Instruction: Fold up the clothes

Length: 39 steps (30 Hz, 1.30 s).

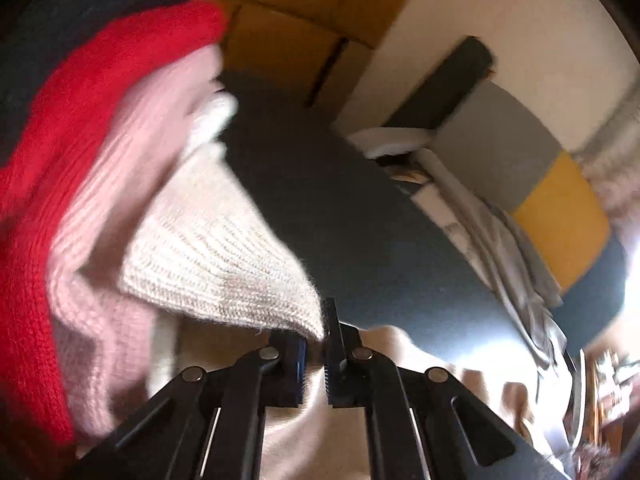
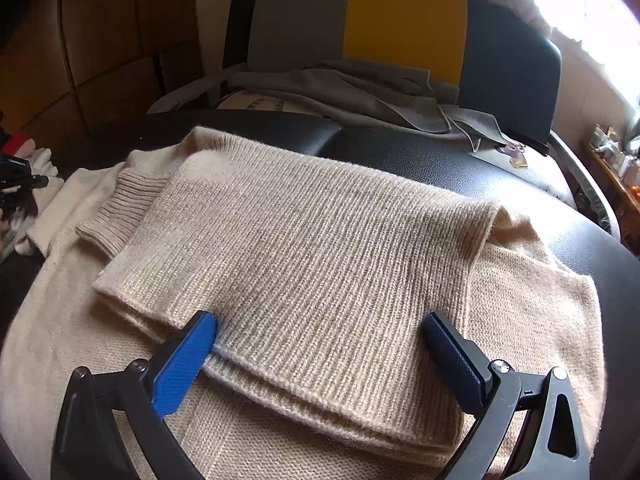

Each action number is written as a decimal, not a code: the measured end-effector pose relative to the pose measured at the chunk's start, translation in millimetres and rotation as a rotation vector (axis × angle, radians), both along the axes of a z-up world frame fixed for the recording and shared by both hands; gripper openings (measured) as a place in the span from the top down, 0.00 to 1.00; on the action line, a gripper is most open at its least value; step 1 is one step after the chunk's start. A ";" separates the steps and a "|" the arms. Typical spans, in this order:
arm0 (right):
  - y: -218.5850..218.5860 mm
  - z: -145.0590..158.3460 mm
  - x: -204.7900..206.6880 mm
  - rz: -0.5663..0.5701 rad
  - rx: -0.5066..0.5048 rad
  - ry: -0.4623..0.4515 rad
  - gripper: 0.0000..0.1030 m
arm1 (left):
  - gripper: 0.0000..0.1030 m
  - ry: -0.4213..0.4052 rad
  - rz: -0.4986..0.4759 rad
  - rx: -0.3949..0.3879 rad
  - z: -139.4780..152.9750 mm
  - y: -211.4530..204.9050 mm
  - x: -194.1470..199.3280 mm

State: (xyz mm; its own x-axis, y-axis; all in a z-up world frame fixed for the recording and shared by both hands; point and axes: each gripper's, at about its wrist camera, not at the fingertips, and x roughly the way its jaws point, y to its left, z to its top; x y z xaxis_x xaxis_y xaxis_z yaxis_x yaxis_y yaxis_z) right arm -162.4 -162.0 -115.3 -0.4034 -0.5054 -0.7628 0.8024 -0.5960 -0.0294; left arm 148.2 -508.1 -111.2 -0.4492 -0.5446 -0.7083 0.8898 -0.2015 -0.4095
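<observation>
A beige knit sweater [image 2: 320, 240] lies on a black padded surface [image 2: 460, 164], with a ribbed part folded over on top and a ribbed cuff [image 2: 120, 208] at the left. My right gripper [image 2: 318, 320] hovers open at the near edge of that folded part; its blue pads [image 2: 184, 364] straddle the fabric without pinching it. In the left wrist view, my left gripper [image 1: 318, 344] is shut on a corner of the beige knit [image 1: 224, 256], which stretches up and to the left from the jaws.
Red knitwear [image 1: 48, 168] and pink knitwear [image 1: 120, 140] are piled at the left. A grey garment [image 2: 360, 92] lies crumpled at the back of the black surface, before a grey, yellow and blue chair back [image 2: 404, 28]. Wooden panels [image 2: 100, 40] stand back left; a cluttered shelf [image 2: 616, 152] is at the right.
</observation>
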 end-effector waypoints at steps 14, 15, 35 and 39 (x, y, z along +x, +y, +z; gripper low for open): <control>7.1 1.3 2.4 0.008 -0.004 -0.002 0.00 | 0.96 0.056 -0.652 -0.185 46.1 111.8 -132.1; 7.5 1.0 1.4 0.009 -0.005 -0.003 0.00 | 0.96 0.055 -0.680 -0.181 45.1 119.3 -138.0; 6.7 12.9 1.4 0.004 0.034 -0.040 0.00 | 0.61 0.226 -0.815 0.065 17.2 132.0 -85.4; 8.7 53.0 30.3 -0.042 -0.092 0.082 0.01 | 0.60 0.222 -0.770 0.124 -1.4 129.1 -44.2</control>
